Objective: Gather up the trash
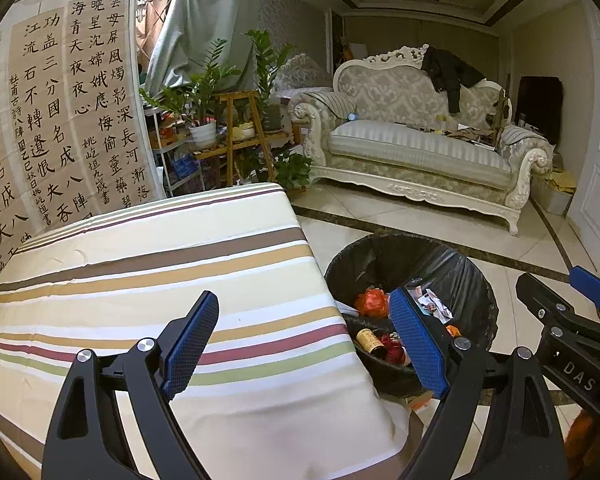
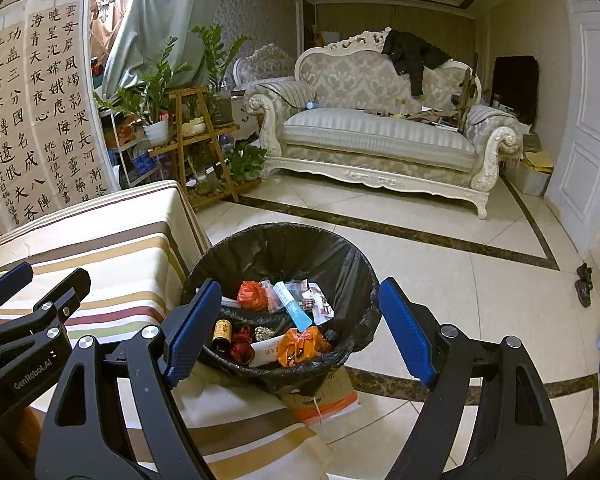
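Looking down, we held both the left gripper and right gripper spread wide, empty, over the striped tablecloth; trash filled the black-lined bin at lower centre, sofa behind on pale tiles.

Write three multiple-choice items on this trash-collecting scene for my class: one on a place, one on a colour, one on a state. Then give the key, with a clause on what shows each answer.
1. Where does the trash bin stand?
A. on the sofa
B. on the floor beside the striped table
C. on the plant stand

2. What colour is the bin's liner?
A. white
B. blue
C. black

3. How do the jaws of the right gripper stand?
A. open, holding nothing
B. shut on a bottle
C. shut on a bag

Key: 1 B, the bin sits on the tiles against the striped tablecloth. 2 C, a black bag lines the rim. 3 A, the blue pads stand wide apart with only the bin visible beyond them.
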`<move>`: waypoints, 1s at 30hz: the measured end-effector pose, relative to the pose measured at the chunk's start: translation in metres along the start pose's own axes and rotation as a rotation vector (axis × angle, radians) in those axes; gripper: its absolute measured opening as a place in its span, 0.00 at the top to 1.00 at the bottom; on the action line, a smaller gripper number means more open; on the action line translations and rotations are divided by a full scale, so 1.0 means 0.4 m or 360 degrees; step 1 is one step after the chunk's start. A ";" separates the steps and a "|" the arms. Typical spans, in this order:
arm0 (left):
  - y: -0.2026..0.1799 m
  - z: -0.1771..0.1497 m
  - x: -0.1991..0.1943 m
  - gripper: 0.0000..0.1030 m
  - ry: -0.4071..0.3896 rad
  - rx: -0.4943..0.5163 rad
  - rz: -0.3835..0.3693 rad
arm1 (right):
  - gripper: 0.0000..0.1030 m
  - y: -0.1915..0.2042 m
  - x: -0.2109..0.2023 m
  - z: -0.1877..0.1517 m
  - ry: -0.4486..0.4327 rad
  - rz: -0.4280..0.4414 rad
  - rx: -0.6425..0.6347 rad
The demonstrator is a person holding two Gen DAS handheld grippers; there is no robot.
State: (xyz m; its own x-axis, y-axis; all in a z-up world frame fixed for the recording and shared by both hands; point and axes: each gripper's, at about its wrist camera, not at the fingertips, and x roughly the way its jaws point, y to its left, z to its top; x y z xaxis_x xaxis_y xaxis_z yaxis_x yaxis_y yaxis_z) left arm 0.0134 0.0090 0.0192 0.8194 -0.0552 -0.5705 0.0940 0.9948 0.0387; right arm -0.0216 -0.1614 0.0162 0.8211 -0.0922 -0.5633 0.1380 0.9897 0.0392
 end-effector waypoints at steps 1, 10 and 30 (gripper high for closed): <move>0.001 0.001 0.000 0.18 -0.0001 -0.0001 0.0000 | 0.23 0.000 0.000 0.000 -0.0001 0.0000 0.0000; 0.000 -0.001 -0.001 0.18 0.0004 -0.0007 -0.0002 | 0.23 -0.001 -0.003 0.003 -0.0002 0.0001 0.0000; 0.008 -0.001 -0.001 0.18 0.0004 -0.0006 -0.0004 | 0.23 0.001 -0.004 0.002 -0.0002 0.0001 -0.0001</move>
State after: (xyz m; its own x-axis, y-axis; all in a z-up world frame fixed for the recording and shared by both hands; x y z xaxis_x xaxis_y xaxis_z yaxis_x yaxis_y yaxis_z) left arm 0.0131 0.0122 0.0190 0.8178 -0.0577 -0.5727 0.0939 0.9950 0.0339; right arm -0.0223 -0.1609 0.0178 0.8218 -0.0916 -0.5624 0.1371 0.9898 0.0391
